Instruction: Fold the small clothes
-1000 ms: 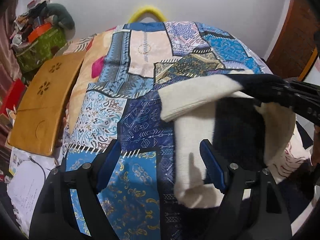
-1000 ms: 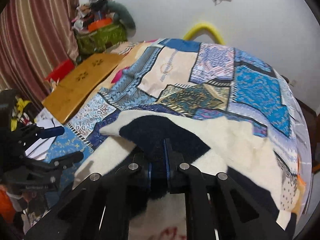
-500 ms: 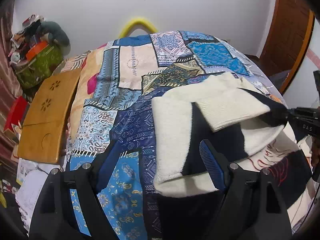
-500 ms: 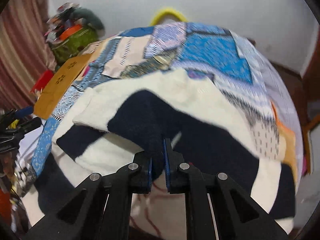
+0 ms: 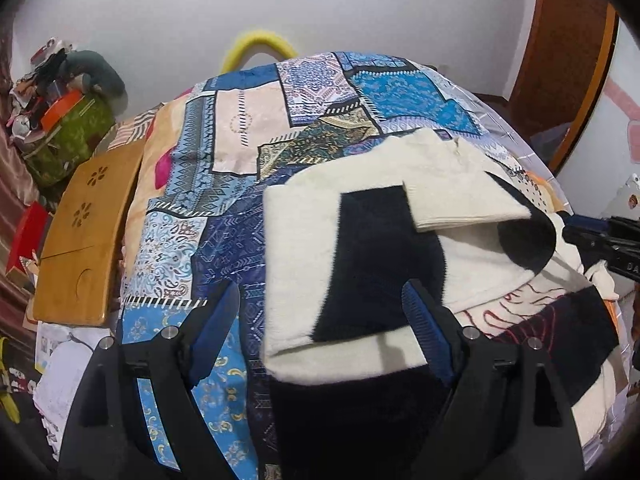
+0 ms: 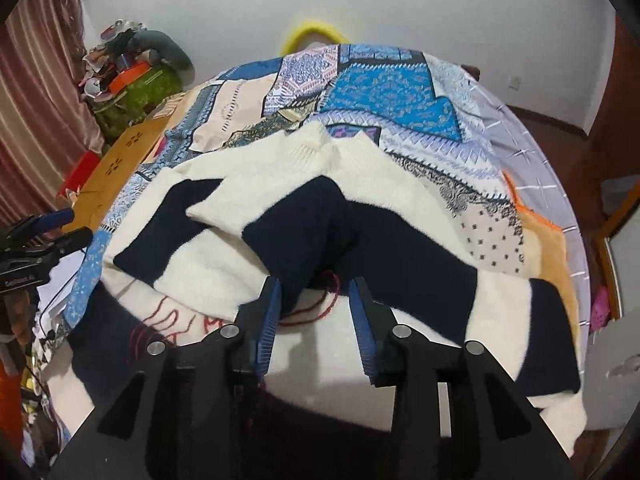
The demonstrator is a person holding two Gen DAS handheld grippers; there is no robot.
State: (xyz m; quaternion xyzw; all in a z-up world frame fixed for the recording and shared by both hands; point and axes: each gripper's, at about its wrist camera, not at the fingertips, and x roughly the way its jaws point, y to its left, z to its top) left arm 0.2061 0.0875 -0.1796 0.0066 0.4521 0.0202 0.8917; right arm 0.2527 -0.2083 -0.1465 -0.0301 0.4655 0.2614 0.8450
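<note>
the cream-and-navy sweater [image 5: 360, 264] lay on the bed's patchwork quilt [image 5: 240, 152], one sleeve [image 6: 296, 224] folded across its body. the right wrist view showed red yarn lettering [image 6: 168, 320] under that sleeve and the collar [image 6: 316, 140] at the far end. the right tongs [image 6: 316, 312] were parted, gripping nothing, the left pad just touching the sleeve's navy edge. the left tongs [image 5: 320, 324] hung spread wide over the sweater's left edge. only the left view caught the wooden door [image 5: 560, 40].
</note>
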